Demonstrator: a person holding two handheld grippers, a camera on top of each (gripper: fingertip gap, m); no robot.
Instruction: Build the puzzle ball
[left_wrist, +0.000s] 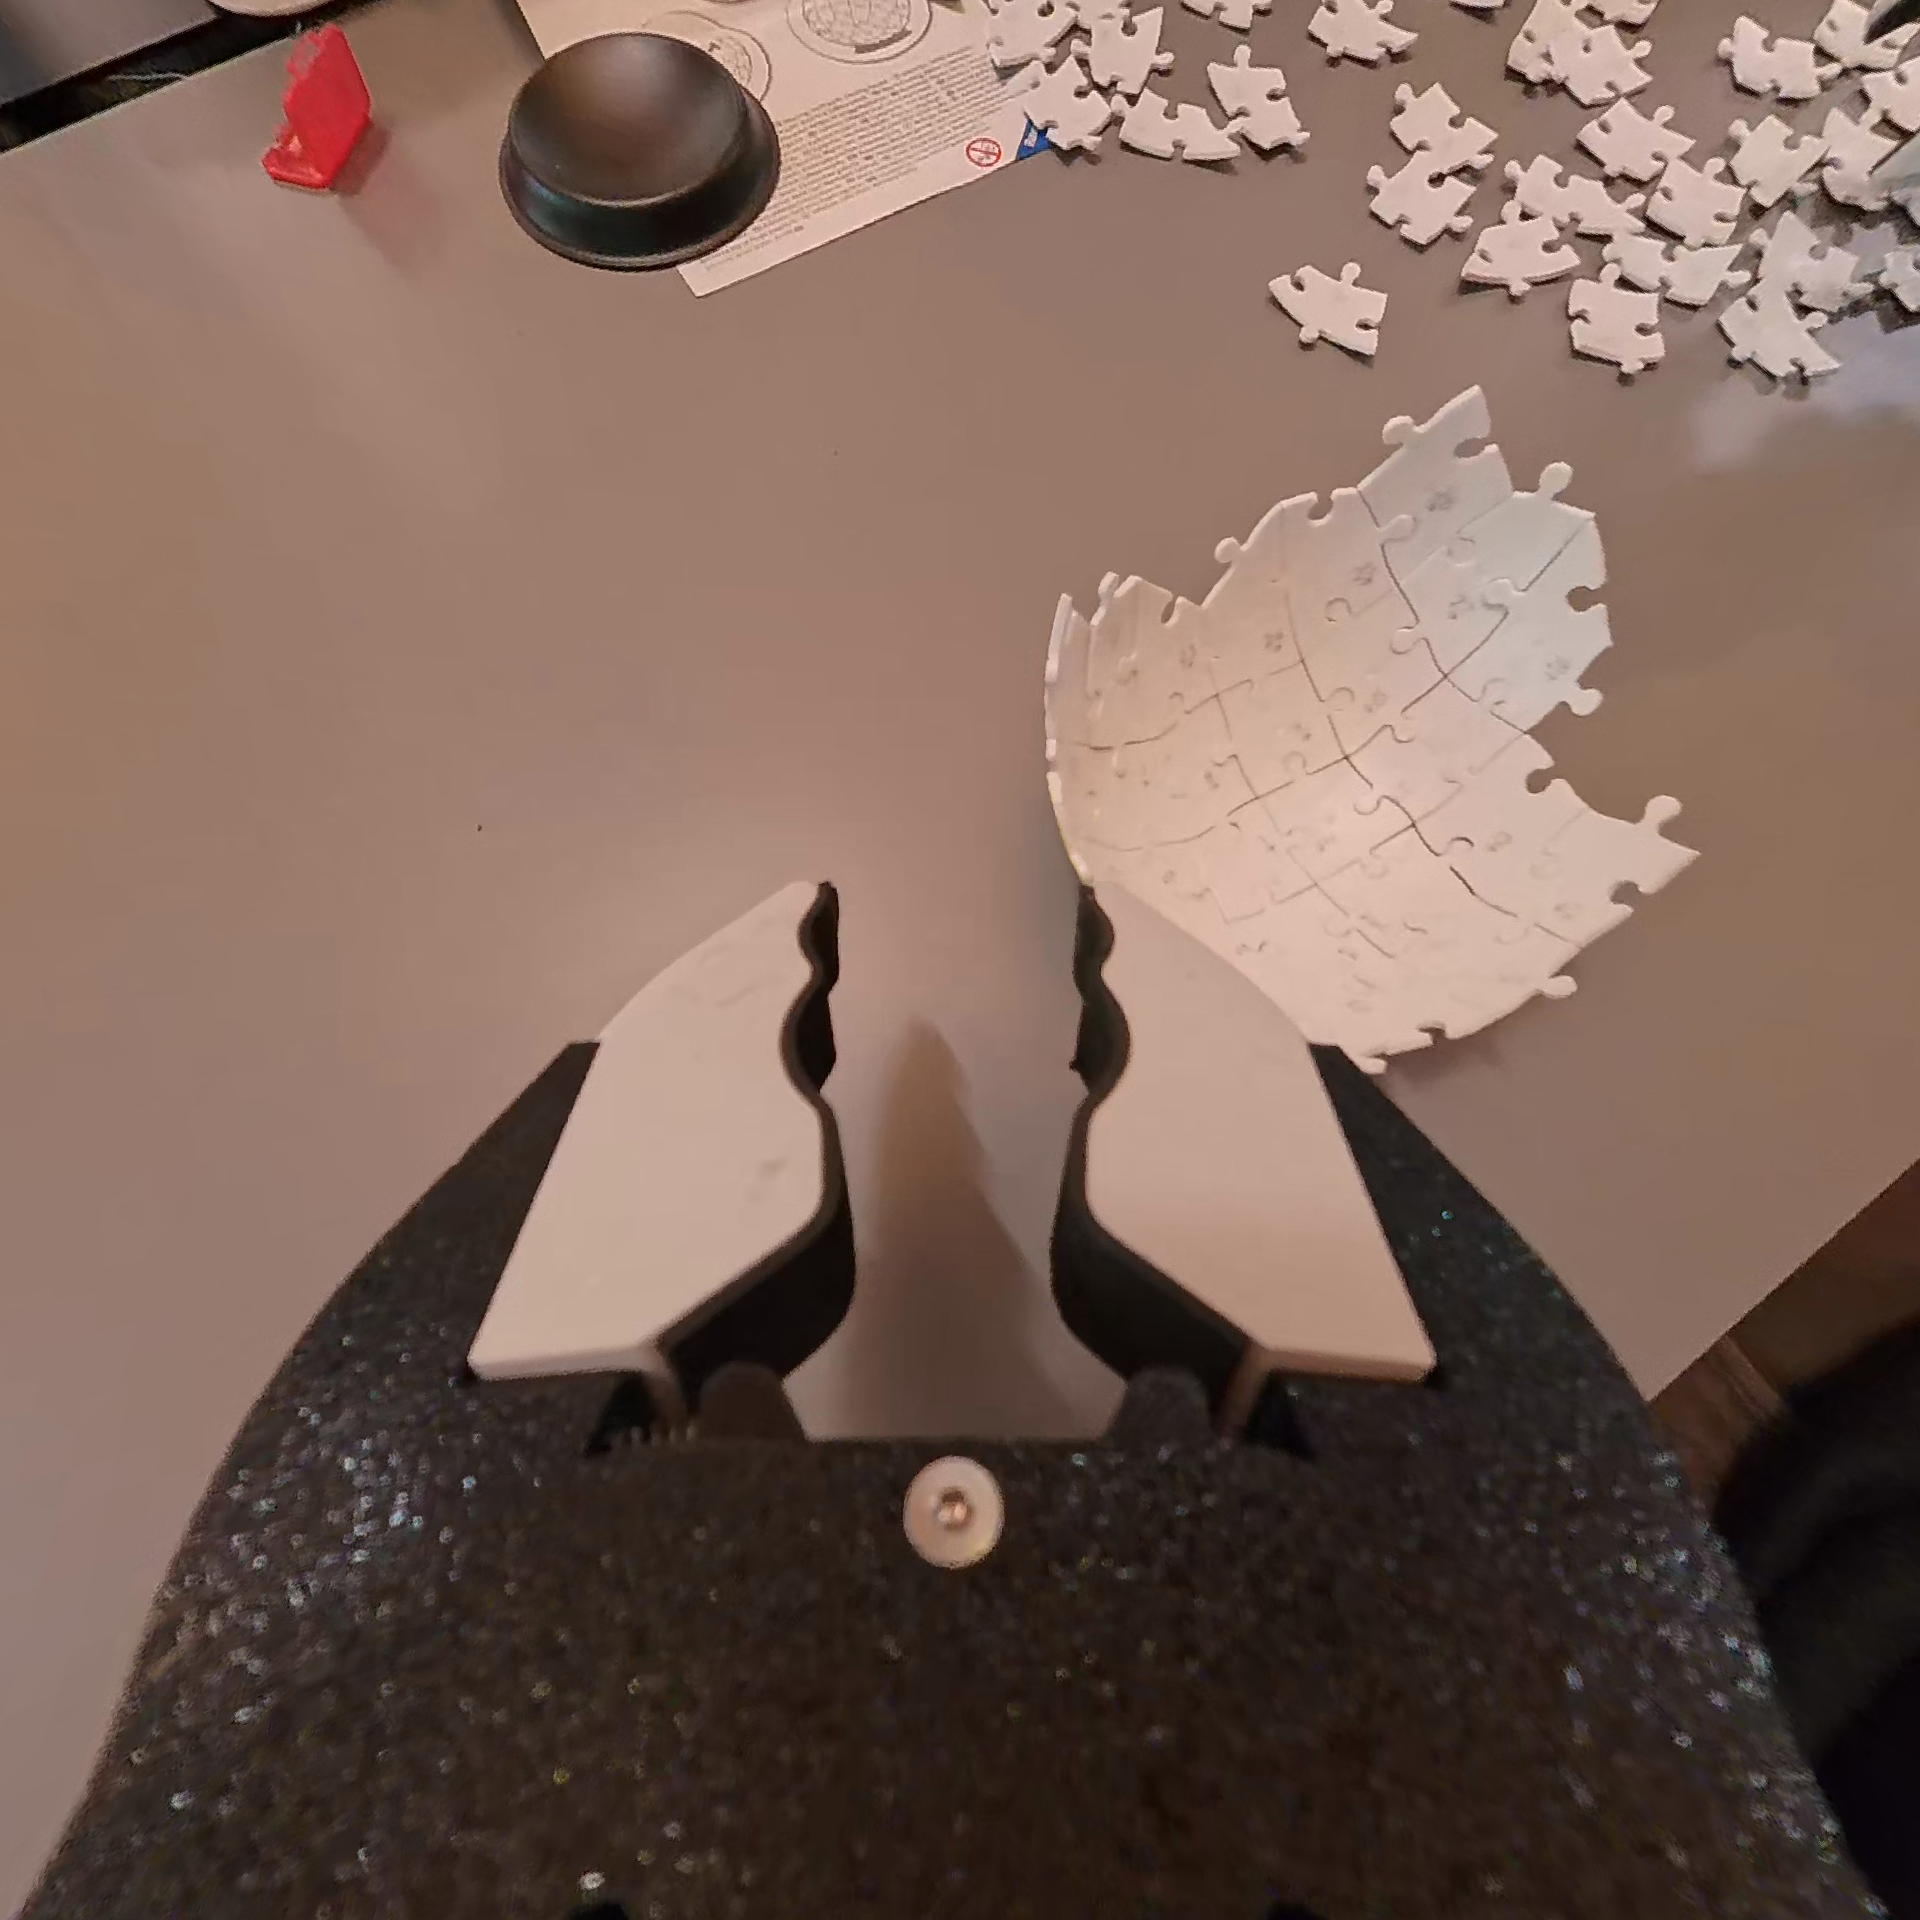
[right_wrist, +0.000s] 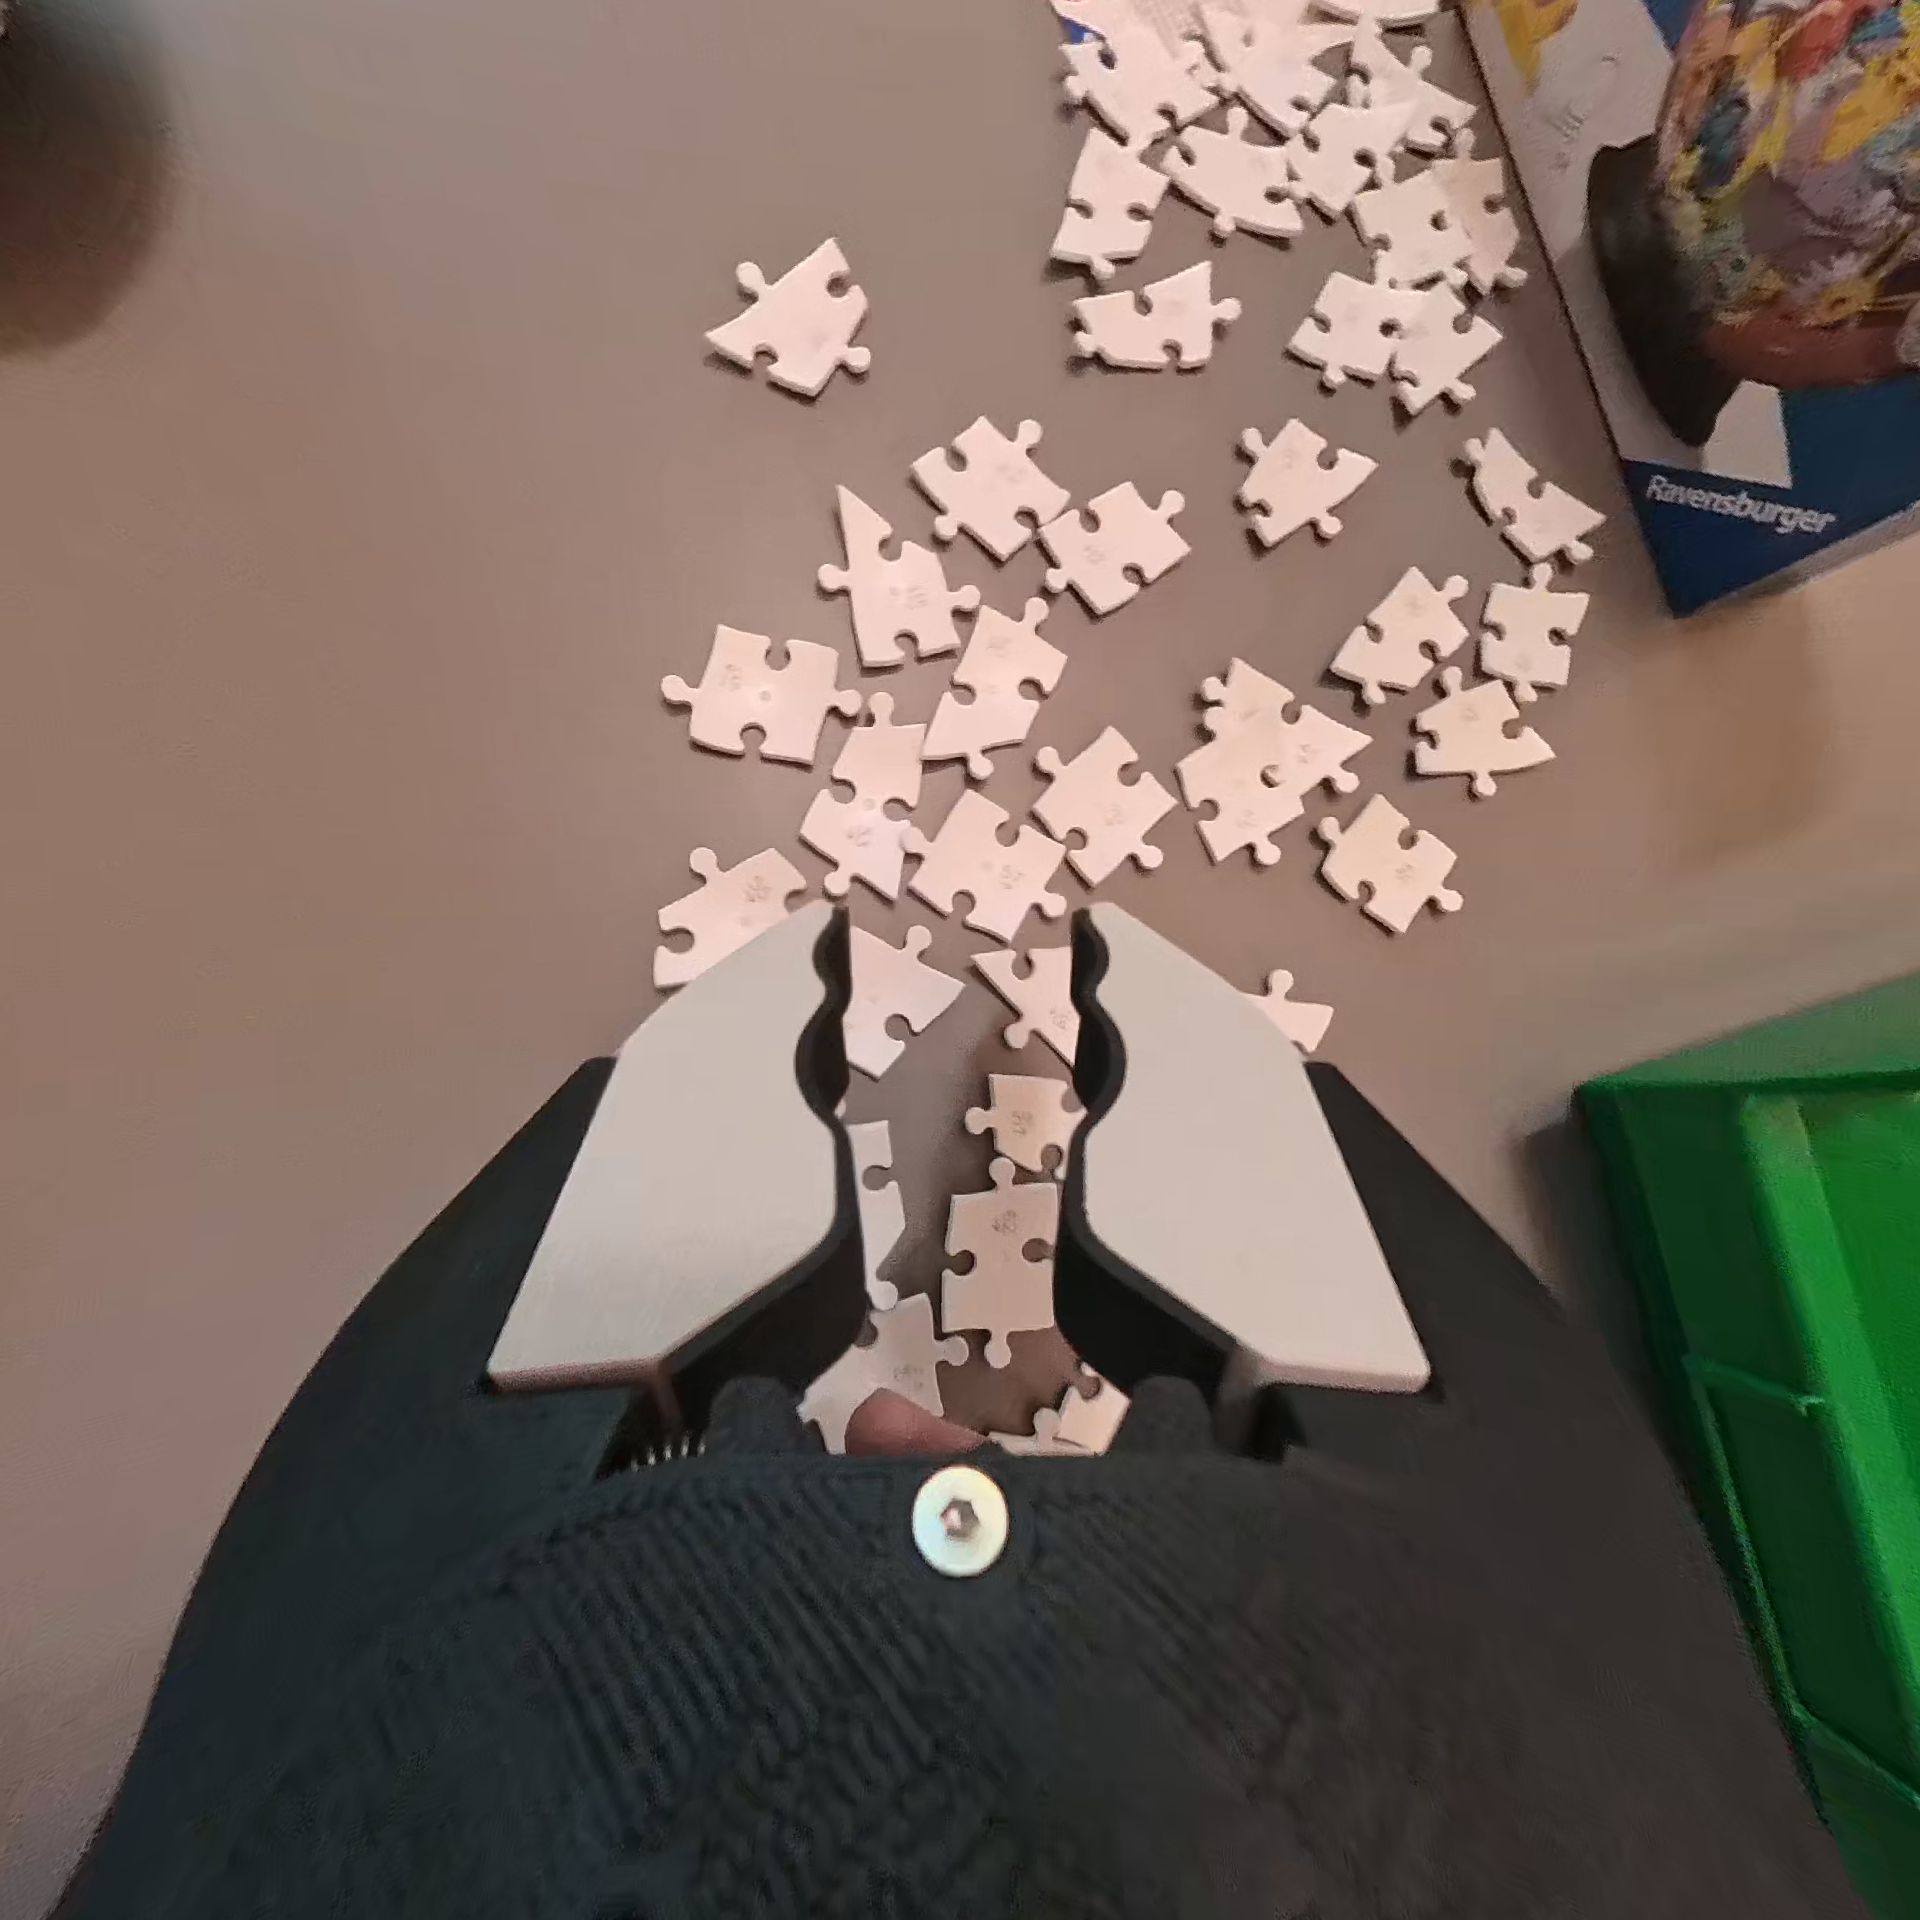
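Observation:
A partly built white puzzle ball shell (left_wrist: 1340, 748) lies curved side down on the grey table, just right of and beyond my left gripper (left_wrist: 956, 904), which is open and empty; its right finger (left_wrist: 1195, 1039) sits close to the shell's near edge. Several loose white puzzle pieces (left_wrist: 1621, 177) lie at the far right. In the right wrist view my right gripper (right_wrist: 956, 925) is open and empty, held over scattered loose white pieces (right_wrist: 997, 862); some pieces show between its fingers (right_wrist: 1003, 1257) on the table below.
A black round stand (left_wrist: 639, 156) sits on a printed instruction sheet (left_wrist: 883, 135) at the far centre. A red small object (left_wrist: 317, 109) lies far left. The puzzle box (right_wrist: 1745, 312) stands far right, a green bin (right_wrist: 1787, 1351) near right. The table edge (left_wrist: 1766, 1278) runs near right. There is about 35 cm between the tips of the two grippers.

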